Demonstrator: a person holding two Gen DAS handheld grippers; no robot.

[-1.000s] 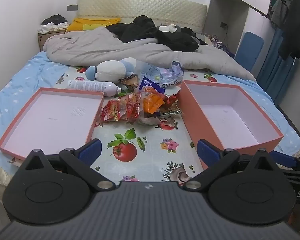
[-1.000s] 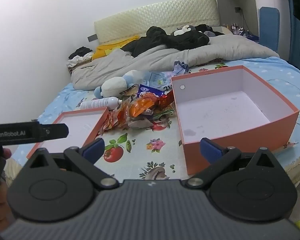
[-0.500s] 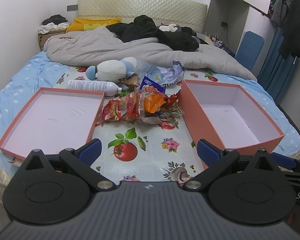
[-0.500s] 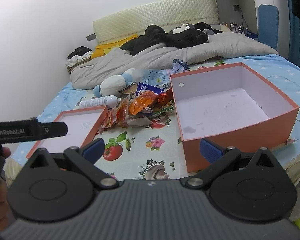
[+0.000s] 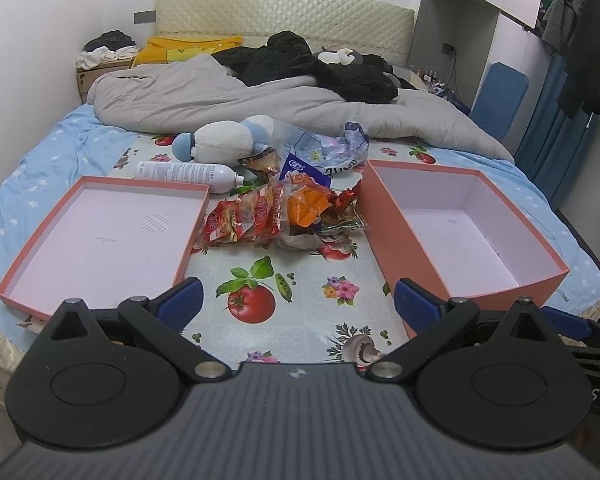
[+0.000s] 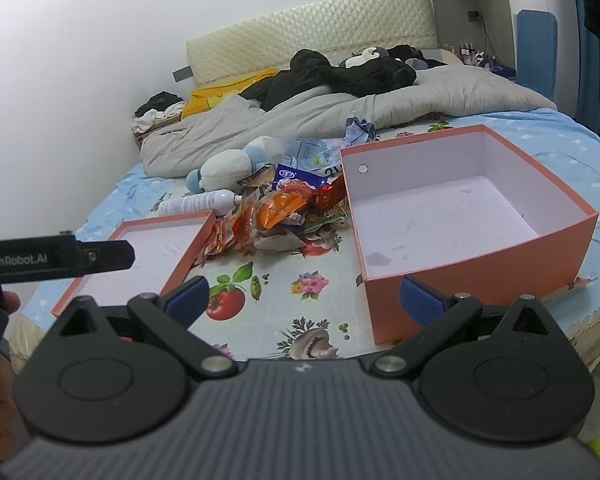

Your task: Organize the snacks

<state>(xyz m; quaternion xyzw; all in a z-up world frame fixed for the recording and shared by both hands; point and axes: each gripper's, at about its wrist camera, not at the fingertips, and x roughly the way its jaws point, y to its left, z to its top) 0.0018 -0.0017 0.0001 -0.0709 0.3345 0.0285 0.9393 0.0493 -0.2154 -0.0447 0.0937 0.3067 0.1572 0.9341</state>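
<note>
A pile of snack packets (image 5: 284, 212), red, orange and blue, lies on a fruit-print cloth on the bed, between a shallow orange lid (image 5: 100, 236) on the left and a deep orange box (image 5: 460, 232) on the right. Both are empty. The pile (image 6: 276, 216), lid (image 6: 156, 248) and box (image 6: 452, 216) also show in the right wrist view. My left gripper (image 5: 298, 304) is open and empty, well short of the pile. My right gripper (image 6: 304, 296) is open and empty by the box's near corner.
A white spray bottle (image 5: 186, 174), a plush toy (image 5: 220, 144) and a crumpled plastic bag (image 5: 328, 148) lie behind the pile. A grey duvet (image 5: 260, 96) with dark clothes covers the far bed. The left gripper's body (image 6: 56, 258) shows at the right wrist view's left edge.
Both grippers have drifted slightly; the scene sits a little lower and closer in the views. Nothing on the bed has moved and both grippers stay open.
</note>
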